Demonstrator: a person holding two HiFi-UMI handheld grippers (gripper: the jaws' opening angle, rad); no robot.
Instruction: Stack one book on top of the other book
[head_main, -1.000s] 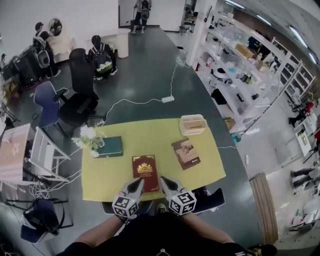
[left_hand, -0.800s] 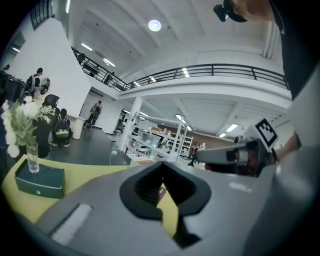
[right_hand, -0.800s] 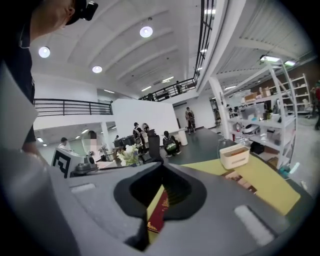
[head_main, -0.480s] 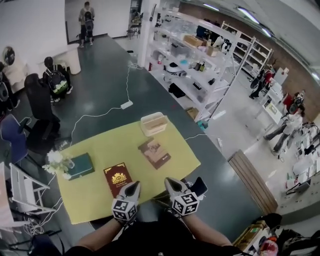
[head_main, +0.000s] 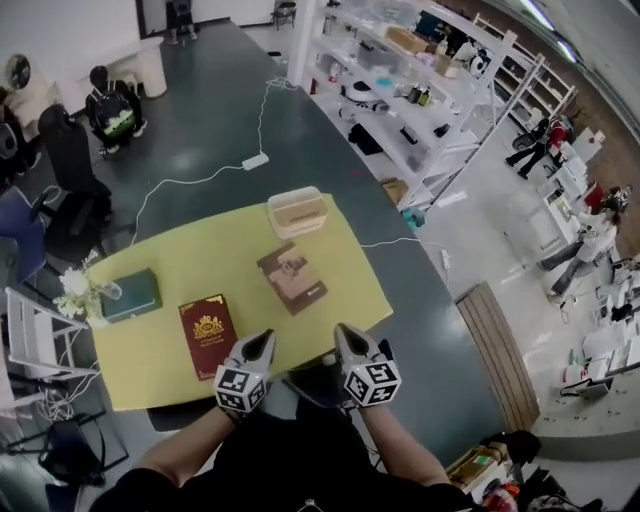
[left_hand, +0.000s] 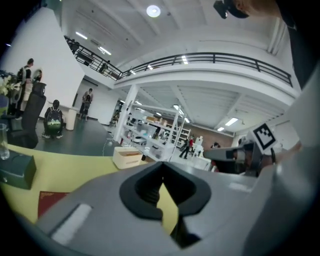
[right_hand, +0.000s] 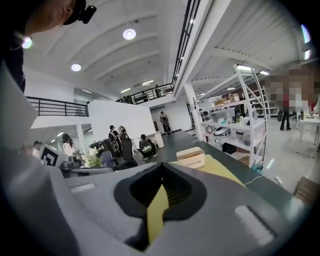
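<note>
Yellow table bears red book, brown book; dark floor, white shelving.

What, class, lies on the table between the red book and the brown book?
Nothing visible does. Only bare yellow table separates the red book from the brown book. The cream box sits beyond the brown book, clear of that path.

**Open lanes on the worktop**

A bare strip of yellow worktop runs between the red book and the brown book. The beige box blocks the far edge. The green box and flowers crowd the left end.
</note>
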